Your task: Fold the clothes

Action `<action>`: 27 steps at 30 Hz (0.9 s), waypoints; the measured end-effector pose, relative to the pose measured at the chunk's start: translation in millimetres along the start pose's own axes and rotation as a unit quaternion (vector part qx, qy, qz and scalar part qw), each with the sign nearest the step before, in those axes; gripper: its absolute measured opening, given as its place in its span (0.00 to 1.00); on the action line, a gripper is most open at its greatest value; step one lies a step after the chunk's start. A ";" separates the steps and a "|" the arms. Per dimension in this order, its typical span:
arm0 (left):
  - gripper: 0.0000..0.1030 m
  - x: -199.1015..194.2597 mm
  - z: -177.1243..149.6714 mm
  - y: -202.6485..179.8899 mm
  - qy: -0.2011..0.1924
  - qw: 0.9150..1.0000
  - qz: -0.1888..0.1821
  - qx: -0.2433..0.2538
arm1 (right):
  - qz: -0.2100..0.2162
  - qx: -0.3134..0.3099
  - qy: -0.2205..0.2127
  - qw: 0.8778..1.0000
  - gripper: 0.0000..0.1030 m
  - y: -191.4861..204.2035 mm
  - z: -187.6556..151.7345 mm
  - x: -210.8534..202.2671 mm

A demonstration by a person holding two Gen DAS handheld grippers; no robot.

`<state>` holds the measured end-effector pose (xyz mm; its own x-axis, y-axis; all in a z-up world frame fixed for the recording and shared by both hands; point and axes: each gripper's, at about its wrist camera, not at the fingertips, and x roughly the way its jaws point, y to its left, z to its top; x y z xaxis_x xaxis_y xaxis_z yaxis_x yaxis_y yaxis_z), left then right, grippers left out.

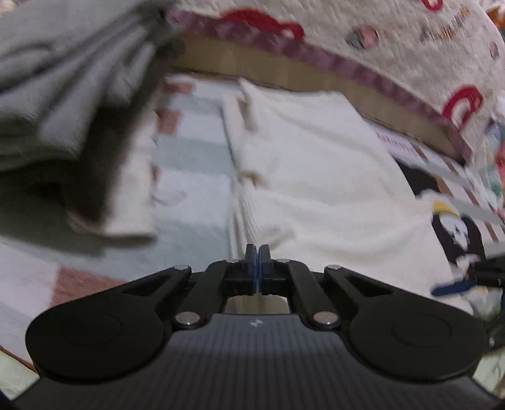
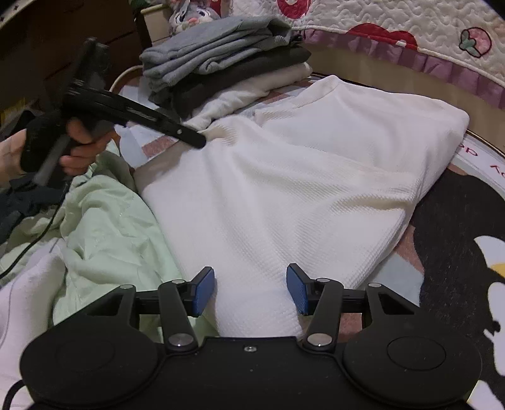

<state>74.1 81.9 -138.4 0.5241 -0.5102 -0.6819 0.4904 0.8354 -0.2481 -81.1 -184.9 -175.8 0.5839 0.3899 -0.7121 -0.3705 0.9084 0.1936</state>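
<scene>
A white waffle-knit garment (image 2: 300, 176) lies spread on a patterned mat, and the left wrist view shows it too (image 1: 315, 176). My right gripper (image 2: 251, 290) is open at its near end, and a narrow strip of the white cloth runs between the blue pads (image 2: 203, 291). A hand holds my left gripper (image 2: 199, 140) at the garment's far left edge, tip touching the fabric. In its own view the left gripper (image 1: 257, 252) is shut, and no cloth shows between the pads. A stack of folded grey, dark and white clothes (image 2: 221, 63) sits beyond the garment, blurred in the left wrist view (image 1: 63, 94).
Crumpled pale green cloth (image 2: 104, 236) lies to the left of the garment. A quilt with red shapes (image 2: 410, 25) hangs over a bed edge at the back. The mat's black cartoon print (image 2: 457, 236) lies to the right. A grey plush toy (image 2: 192, 14) sits behind the stack.
</scene>
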 end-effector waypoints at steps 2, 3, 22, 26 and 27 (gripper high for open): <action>0.00 -6.9 1.4 0.2 -0.024 0.998 0.054 -0.002 | 0.000 0.006 -0.002 1.000 0.54 -0.6 -1.0 -0.5; 0.00 -9.9 2.0 0.9 -0.030 0.997 0.075 -0.002 | -0.001 0.008 -0.003 1.000 0.54 -0.2 -1.5 -0.7; 0.31 46.9 21.3 -27.8 0.017 0.995 0.094 0.019 | -0.078 0.175 -0.108 0.975 0.52 -89.8 32.7 4.1; 0.42 32.3 16.9 -16.4 0.004 0.994 0.104 -0.021 | -0.149 0.227 -0.117 0.955 0.64 -105.8 21.7 -8.0; 0.43 28.1 16.1 -17.8 0.001 0.996 0.088 -0.023 | -0.136 0.242 -0.116 0.954 0.64 -114.3 24.8 -8.4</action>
<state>91.3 49.4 -142.1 0.5986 -0.3542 -0.7185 0.3585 0.9206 -0.1551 -25.8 -288.3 -175.3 0.7760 0.1011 -0.6226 0.1622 0.9218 0.3520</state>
